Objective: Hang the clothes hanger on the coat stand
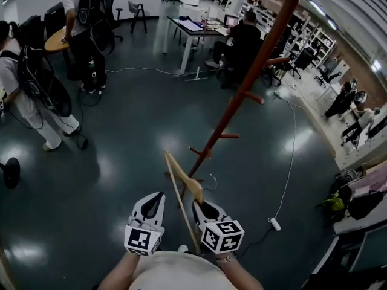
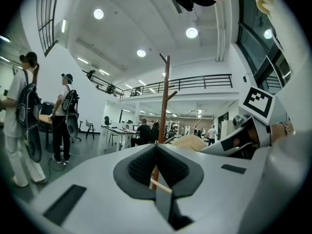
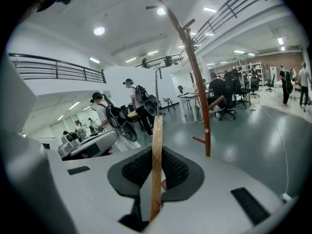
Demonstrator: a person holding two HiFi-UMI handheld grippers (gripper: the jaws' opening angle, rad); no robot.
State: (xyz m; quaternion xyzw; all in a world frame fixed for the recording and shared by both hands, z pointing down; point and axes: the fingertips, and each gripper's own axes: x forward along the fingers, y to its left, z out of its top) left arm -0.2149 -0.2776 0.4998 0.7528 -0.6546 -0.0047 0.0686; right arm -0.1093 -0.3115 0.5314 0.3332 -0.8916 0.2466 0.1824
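The clothes hanger [image 1: 181, 183] was clamped in the right gripper [image 1: 202, 205] fingers, near the coat stand [image 1: 242, 95]. The left gripper [image 1: 154, 199] fingers were closed, empty. The hook [image 3: 156, 89] would best be lifted over a peg [image 1: 228, 136].

Desks [image 1: 192, 26] stand on a glossy dark floor [image 1: 133, 113]

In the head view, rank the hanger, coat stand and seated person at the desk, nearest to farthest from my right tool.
1. Hanger, gripped in the right tool.
2. Coat stand, just ahead.
3. Seated person, far back at the desk.
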